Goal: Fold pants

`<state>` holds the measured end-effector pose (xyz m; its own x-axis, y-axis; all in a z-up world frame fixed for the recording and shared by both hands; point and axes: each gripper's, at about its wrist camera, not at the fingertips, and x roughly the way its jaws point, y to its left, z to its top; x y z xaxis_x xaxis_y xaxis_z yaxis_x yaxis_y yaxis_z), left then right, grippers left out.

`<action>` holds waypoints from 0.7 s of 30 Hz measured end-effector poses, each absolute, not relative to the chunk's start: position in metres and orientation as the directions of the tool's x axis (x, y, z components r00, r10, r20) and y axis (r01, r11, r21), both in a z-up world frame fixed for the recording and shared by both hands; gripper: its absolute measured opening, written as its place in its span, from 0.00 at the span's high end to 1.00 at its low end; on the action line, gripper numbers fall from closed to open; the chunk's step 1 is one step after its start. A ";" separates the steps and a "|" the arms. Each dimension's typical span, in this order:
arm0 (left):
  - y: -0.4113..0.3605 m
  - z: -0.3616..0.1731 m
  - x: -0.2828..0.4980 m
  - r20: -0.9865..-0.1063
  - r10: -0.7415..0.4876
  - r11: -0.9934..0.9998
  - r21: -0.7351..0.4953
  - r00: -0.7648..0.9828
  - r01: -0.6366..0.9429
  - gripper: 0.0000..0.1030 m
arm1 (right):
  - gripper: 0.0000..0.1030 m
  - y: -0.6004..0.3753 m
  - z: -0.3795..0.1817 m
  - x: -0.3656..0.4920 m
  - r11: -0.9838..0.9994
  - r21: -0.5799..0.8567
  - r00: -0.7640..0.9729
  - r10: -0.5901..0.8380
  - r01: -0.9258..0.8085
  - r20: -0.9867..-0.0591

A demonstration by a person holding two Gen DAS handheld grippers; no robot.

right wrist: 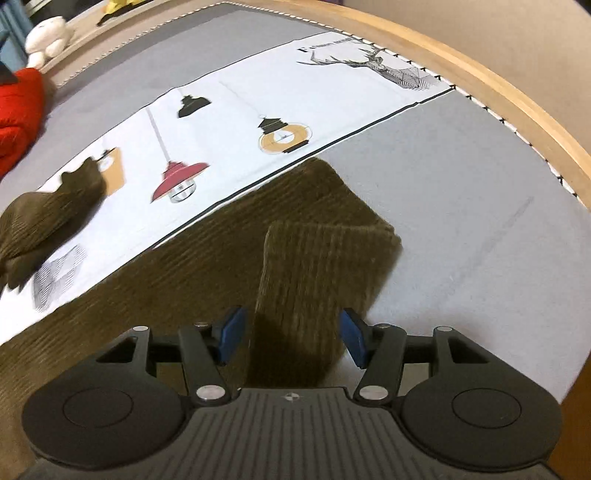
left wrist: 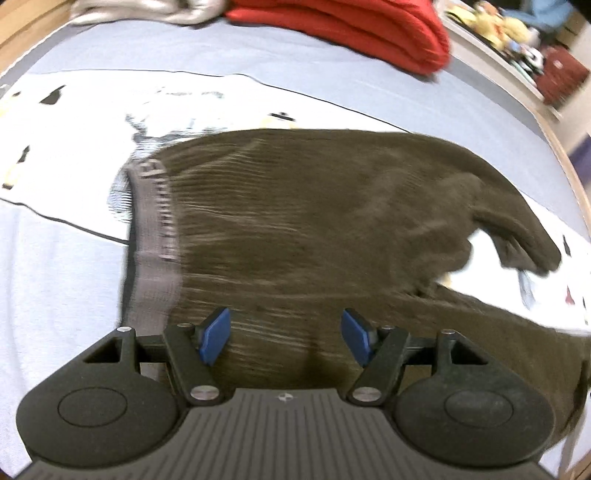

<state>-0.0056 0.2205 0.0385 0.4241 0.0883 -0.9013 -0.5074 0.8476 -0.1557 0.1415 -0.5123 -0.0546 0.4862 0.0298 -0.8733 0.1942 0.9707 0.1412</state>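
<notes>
Left tool (left wrist: 286, 338) hangs open and empty above the pants (left wrist: 314, 206). Right tool (right wrist: 290, 339) stands open; a folded pant leg (right wrist: 321, 266) lies between its pads, unpressed.

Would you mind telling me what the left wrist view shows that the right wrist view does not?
Only the left wrist view shows the pants' grey waistband, a pale crumpled garment and the open left gripper. Only the right wrist view shows the pant leg end folded back between the open right gripper's pads, untouched, and the deer print. Both show the brown pants, the red fabric and the bedspread.
</notes>
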 end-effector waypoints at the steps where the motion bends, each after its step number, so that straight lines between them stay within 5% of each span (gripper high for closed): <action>1: 0.227 0.039 -0.006 -0.901 0.093 0.841 -0.156 0.423 -0.518 0.30 | 0.42 -0.505 -0.058 0.151 0.974 0.116 0.481 0.008 0.194 -0.877; 5: 0.255 0.040 -0.012 -0.903 0.116 0.814 -0.153 0.415 -0.561 0.30 | 0.45 -0.487 -0.078 0.165 0.987 -0.016 0.419 -0.083 0.161 -0.904; 7: 0.275 0.038 -0.020 -0.904 0.138 0.793 -0.144 0.404 -0.592 0.30 | 0.58 -0.481 -0.080 0.166 0.987 -0.080 0.420 -0.131 0.137 -0.898; 8: 0.285 0.036 -0.025 -0.907 0.149 0.778 -0.138 0.394 -0.613 0.30 | 0.78 -0.487 -0.076 0.164 0.984 -0.088 0.433 -0.147 0.154 -0.889; 9: 0.295 0.034 -0.030 -0.910 0.158 0.762 -0.134 0.383 -0.634 0.30 | 0.87 -0.493 -0.070 0.162 0.977 -0.086 0.448 -0.167 0.195 -0.879; 14: 0.327 0.013 -0.052 -0.937 0.141 0.704 -0.131 0.319 -0.698 0.29 | 0.88 -0.556 -0.052 0.138 0.843 0.000 0.418 -0.267 0.538 -0.869; 21: 0.318 -0.011 -0.053 -0.952 0.042 0.715 -0.184 0.304 -0.675 0.25 | 0.67 -0.574 -0.076 0.127 0.814 0.094 0.386 -0.167 0.573 -0.907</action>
<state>-0.0529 0.3180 -0.0108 0.3041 0.0424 -0.9517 -0.6746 0.7149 -0.1837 0.1271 -0.5740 -0.0760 0.3863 -0.1669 -0.9071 0.5733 0.8139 0.0944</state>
